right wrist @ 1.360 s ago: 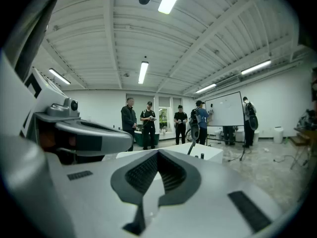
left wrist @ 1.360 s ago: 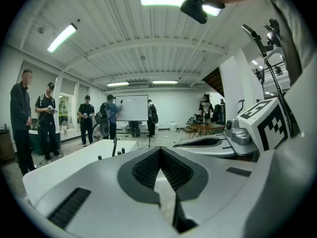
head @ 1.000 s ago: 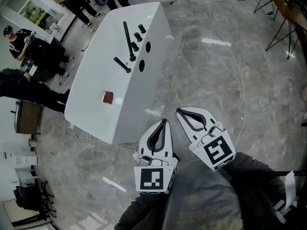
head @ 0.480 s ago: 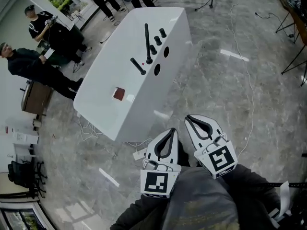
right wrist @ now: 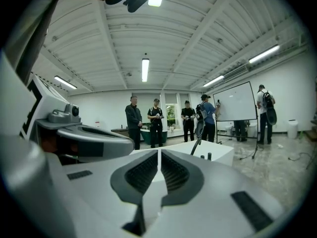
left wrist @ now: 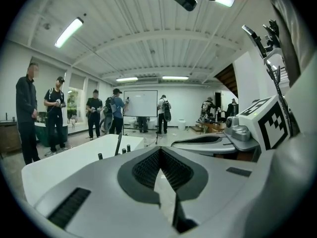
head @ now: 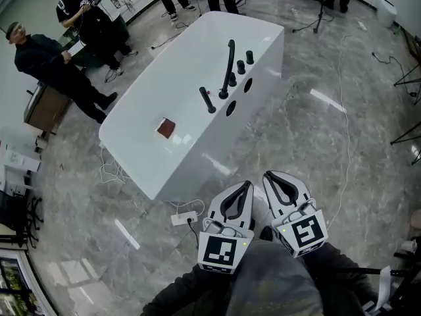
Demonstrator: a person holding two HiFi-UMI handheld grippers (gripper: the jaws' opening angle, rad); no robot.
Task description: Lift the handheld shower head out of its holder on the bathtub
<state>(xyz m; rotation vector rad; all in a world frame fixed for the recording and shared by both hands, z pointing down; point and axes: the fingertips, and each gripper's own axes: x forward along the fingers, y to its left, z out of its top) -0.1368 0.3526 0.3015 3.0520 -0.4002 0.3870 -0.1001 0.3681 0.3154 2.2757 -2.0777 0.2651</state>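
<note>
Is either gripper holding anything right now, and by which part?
Nothing is held. The left gripper and right gripper are both shut, empty; the handheld shower head stands in its holder on the bathtub, ahead of them.

A person in black clothes stands just beside the brown wooden cabinet; well apart from it, a white power strip lies on grey marble floor.

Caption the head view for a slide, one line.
Left tool and right tool, shut and empty, short of the white bathtub; black handheld shower head sits in its holder.
</note>
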